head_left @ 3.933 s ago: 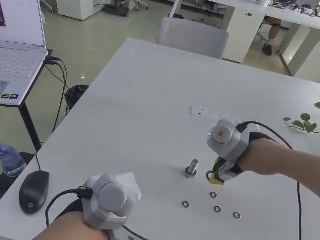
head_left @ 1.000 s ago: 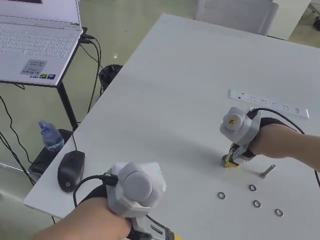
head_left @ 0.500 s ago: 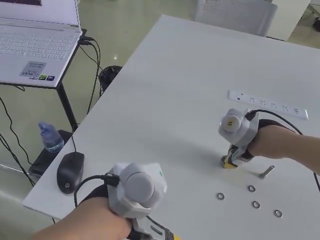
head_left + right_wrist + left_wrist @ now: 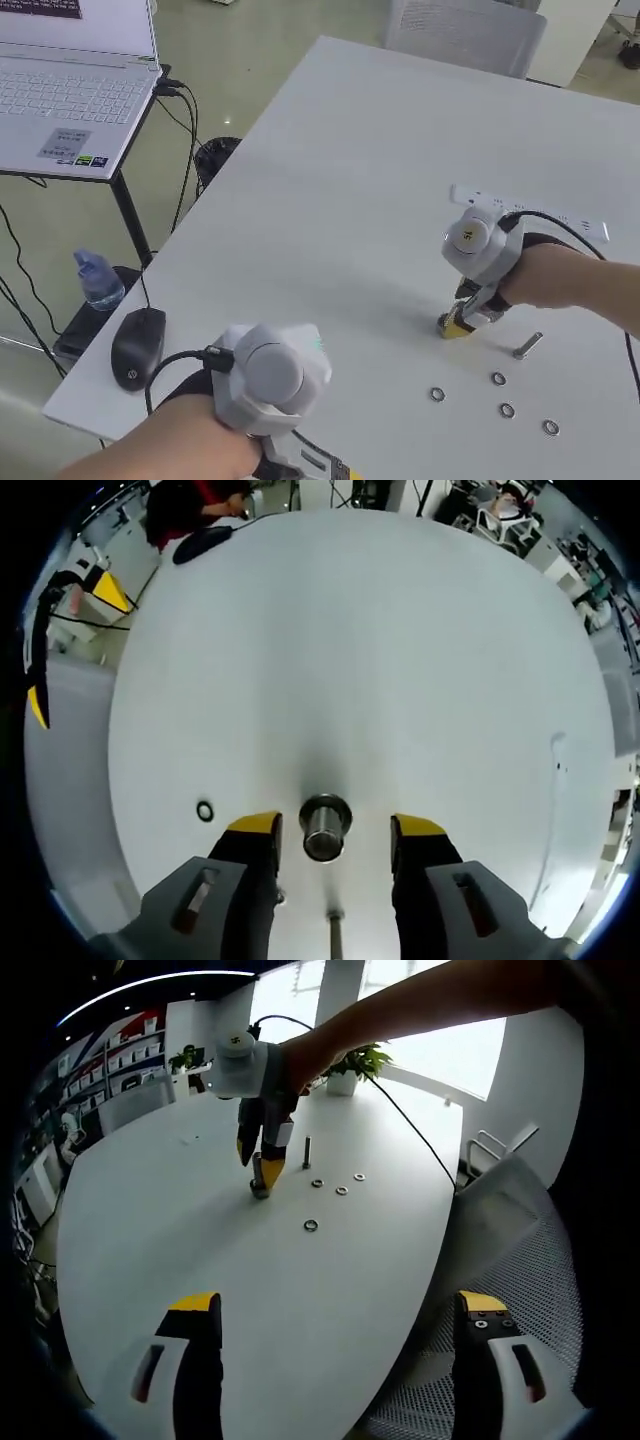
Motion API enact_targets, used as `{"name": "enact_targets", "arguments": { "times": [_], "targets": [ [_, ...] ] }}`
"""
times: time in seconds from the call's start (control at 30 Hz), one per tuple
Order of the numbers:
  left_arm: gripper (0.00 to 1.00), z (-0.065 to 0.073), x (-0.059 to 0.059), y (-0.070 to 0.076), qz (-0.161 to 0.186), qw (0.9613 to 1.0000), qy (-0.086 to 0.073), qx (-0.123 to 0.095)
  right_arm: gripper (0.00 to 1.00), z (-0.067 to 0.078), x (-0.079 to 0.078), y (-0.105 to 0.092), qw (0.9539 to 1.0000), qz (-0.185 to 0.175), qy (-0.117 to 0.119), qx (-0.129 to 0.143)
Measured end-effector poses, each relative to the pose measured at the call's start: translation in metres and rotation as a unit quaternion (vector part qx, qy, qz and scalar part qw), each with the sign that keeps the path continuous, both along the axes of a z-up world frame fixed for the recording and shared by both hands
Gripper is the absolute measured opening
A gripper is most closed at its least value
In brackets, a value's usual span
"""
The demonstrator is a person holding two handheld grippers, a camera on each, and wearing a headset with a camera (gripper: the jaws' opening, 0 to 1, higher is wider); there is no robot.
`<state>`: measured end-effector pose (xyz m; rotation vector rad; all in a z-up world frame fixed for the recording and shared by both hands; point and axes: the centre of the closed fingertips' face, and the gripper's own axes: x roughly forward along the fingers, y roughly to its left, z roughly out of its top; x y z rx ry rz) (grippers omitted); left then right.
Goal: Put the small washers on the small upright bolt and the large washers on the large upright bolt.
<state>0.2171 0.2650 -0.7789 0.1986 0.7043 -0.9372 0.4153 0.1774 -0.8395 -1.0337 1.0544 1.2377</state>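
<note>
Big bolt [image 4: 325, 828] stands up between right gripper [image 4: 336, 830] jaws; jaws apart, not touching. Small bolt [image 4: 527, 345] lies flat, just beside. Left gripper [image 4: 338, 1310] wide apart, empty, far off.

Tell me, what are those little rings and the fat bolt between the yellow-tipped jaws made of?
Rings: probably steel, thin and silvery against the white table. Bolt: probably steel too, its grey top smooth with a bright sheen; plating can't be told.
</note>
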Motion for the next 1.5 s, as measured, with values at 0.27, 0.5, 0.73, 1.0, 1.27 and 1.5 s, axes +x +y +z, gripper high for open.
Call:
{"name": "enact_targets", "arguments": {
  "times": [0.27,0.5,0.73,1.0,1.27,1.5],
  "targets": [
    [0.99,0.008,0.006,0.003,0.008,1.0000,-0.006,0.000,0.53,0.017,-0.008,0.003,0.9997,-0.005,0.004,0.022],
    [0.99,0.014,0.003,-0.002,0.005,0.9999,-0.010,-0.003,0.53,0.034,-0.013,0.007,0.9989,-0.010,0.003,0.046],
    [0.98,0.016,-0.001,-0.002,0.003,0.9999,-0.010,-0.011,0.53,0.043,-0.025,0.010,0.9985,-0.001,-0.003,0.055],
    [0.97,0.018,-0.003,0.002,0.007,0.9998,-0.012,-0.014,0.52,0.048,-0.040,0.012,0.9980,0.000,-0.001,0.062],
    [0.97,0.018,-0.006,0.006,0.014,0.9997,-0.012,-0.017,0.52,0.044,-0.063,0.011,0.9978,0.007,0.002,0.066],
    [0.95,0.017,-0.005,0.007,0.017,0.9996,-0.011,-0.018,0.52,0.041,-0.079,0.007,0.9979,0.013,-0.003,0.064]
  ]
}}
